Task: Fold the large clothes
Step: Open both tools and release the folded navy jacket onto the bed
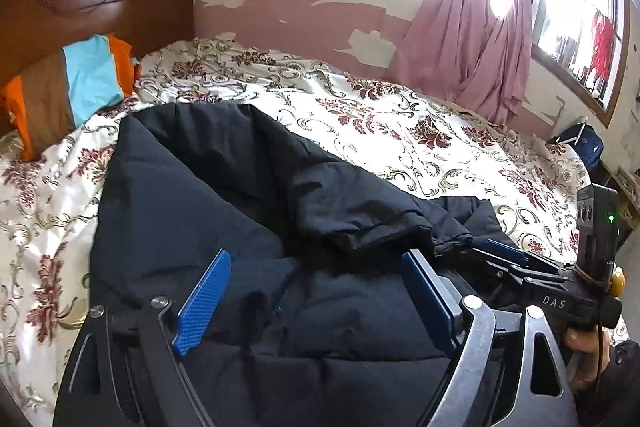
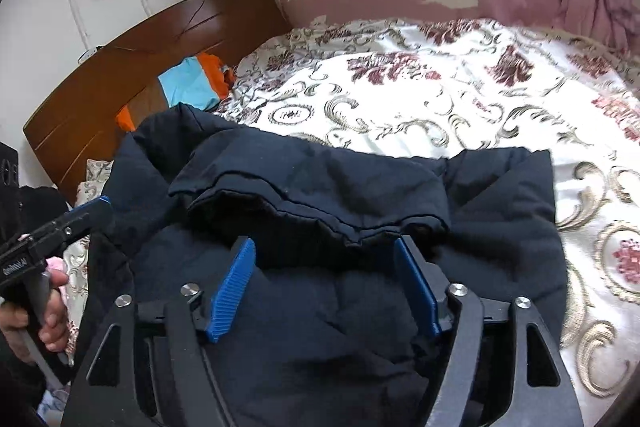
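Observation:
A dark navy padded jacket (image 1: 192,195) lies spread on the bed, with one sleeve (image 1: 360,211) folded across its body and the cuff toward the right. My left gripper (image 1: 316,259) hovers open just above the jacket, nothing between its blue fingers (image 1: 204,295). In the right wrist view the same jacket (image 2: 504,211) fills the foreground and the folded sleeve (image 2: 320,183) lies just beyond my right gripper (image 2: 324,243), which is open over the fabric with nothing held. The right gripper (image 1: 506,257) shows at the right edge of the left view, and the left gripper (image 2: 94,211) at the left of the right view.
The bed carries a white sheet (image 1: 400,131) with a maroon floral print. A wooden headboard (image 1: 100,3) and a striped orange, brown and blue pillow (image 1: 72,87) sit at the far left. Pink curtains (image 1: 480,39) hang by the window, and a blue bag (image 1: 588,143) is past the bed's right edge.

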Motion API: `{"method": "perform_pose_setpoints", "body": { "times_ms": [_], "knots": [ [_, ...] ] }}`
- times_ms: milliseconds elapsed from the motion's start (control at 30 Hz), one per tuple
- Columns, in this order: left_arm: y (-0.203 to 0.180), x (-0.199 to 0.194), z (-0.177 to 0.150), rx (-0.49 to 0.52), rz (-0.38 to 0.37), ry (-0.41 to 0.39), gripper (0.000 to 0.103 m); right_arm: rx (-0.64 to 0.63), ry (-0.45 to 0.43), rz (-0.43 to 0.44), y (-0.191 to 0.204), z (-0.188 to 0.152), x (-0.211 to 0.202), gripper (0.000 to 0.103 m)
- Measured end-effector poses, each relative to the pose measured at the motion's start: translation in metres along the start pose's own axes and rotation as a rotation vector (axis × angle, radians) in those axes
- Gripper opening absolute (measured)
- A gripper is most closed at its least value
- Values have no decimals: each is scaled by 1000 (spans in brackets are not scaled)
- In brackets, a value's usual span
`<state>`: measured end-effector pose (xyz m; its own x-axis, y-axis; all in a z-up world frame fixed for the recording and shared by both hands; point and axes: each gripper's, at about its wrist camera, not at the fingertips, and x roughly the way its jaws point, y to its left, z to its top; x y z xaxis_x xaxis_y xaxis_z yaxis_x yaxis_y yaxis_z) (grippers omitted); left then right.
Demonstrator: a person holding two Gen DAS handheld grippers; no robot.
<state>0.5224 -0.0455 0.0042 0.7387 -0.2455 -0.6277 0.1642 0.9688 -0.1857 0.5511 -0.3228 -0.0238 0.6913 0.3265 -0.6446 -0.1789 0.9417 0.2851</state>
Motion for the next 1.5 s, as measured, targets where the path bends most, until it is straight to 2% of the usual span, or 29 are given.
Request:
{"method": "perform_pose_setpoints", "body": {
  "times_ms": [33,100,167,400,600,900,1167,1500],
  "knots": [
    [-3,-6,0,1,9,-9,87,-4,-17,-8,1,-1,-7,75],
    [-7,-14,1,7,29,-17,96,-11,-49,-20,4,-1,-22,85],
    [-13,-28,0,27,62,-43,100,-23,-83,-21,7,-2,-39,93],
    [-29,-73,-4,45,90,-138,103,-70,-188,-71,18,-7,-93,99],
    [-47,-116,-15,100,146,-205,103,-108,-247,-70,32,-21,-135,100],
    [-74,-185,-53,134,142,-298,103,-160,-296,-70,55,-55,-194,100],
    [-87,-238,-82,130,133,-333,103,-193,-315,-78,77,-85,-238,100],
    [-88,-277,-116,117,136,-351,103,-219,-362,-88,101,-127,-291,100]
  ]
}}
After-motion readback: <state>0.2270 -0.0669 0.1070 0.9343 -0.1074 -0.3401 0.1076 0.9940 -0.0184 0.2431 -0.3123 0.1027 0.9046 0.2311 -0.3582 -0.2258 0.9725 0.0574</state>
